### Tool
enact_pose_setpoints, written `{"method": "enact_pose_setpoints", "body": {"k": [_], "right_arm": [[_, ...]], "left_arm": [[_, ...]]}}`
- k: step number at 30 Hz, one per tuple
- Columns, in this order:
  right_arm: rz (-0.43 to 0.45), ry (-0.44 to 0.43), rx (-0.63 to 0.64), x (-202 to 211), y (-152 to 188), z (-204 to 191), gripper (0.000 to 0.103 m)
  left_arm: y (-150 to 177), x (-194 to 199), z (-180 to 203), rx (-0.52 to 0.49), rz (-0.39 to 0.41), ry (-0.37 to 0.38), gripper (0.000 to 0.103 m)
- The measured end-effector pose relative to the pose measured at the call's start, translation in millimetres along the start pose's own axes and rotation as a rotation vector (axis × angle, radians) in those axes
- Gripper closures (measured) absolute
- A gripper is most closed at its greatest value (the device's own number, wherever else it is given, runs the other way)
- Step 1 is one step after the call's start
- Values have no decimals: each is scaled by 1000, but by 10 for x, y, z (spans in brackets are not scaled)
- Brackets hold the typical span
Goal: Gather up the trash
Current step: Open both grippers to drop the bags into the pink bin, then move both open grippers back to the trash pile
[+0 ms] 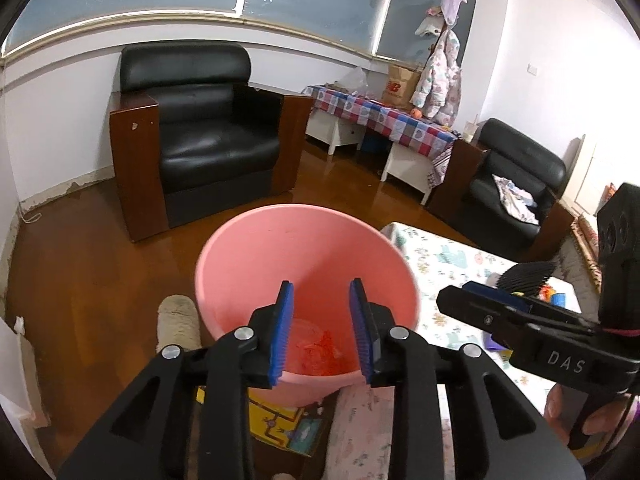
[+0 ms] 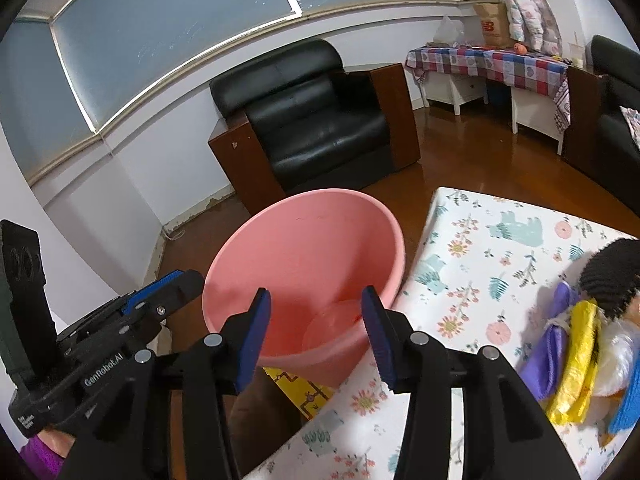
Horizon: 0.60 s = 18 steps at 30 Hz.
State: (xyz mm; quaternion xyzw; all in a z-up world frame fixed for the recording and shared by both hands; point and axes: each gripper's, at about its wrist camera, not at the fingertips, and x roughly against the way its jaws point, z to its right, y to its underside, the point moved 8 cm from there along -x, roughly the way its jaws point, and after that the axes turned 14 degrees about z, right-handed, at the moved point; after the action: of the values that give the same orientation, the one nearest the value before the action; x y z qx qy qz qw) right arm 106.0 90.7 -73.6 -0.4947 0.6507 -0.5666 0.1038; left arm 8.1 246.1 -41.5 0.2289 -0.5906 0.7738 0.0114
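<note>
A pink bucket [image 1: 280, 248] stands on the floor against the edge of a floral-covered surface [image 2: 500, 272]. Crumpled clear and red plastic [image 1: 320, 350] lies at its bottom. My left gripper [image 1: 321, 286] hangs open over the bucket's mouth with nothing between its blue pads. My right gripper [image 2: 315, 294] is open too, above the bucket's [image 2: 304, 248] near rim, and holds nothing. On the floral cover to the right lies a pile of trash: a purple bag [image 2: 556, 344], a yellow bag [image 2: 580, 364], white plastic [image 2: 618, 360] and a black ruffled piece [image 2: 612, 280].
A black leather armchair [image 1: 200, 132] stands behind the bucket, a second one [image 1: 516, 176] at the right. A low table with a checked cloth [image 1: 384, 116] runs along the far wall. A fuzzy beige slipper [image 1: 176, 320] and a yellow printed sheet [image 1: 276, 420] lie by the bucket's base.
</note>
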Motion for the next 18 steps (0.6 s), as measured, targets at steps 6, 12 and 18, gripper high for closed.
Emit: {"method": "enact_pose_setpoints", "body": {"k": [6,12,18], "right_arm": [[38,21,-14,336,-5,128,45],[76,60,-7,724,20,306,45],[121,129,-21,1179,84,639,45]], "left_arm": [[21,90,275,11,-12,56,73],[93,141,578,23,-37,80,73],[174,146,799,25,-61,96,73]]}}
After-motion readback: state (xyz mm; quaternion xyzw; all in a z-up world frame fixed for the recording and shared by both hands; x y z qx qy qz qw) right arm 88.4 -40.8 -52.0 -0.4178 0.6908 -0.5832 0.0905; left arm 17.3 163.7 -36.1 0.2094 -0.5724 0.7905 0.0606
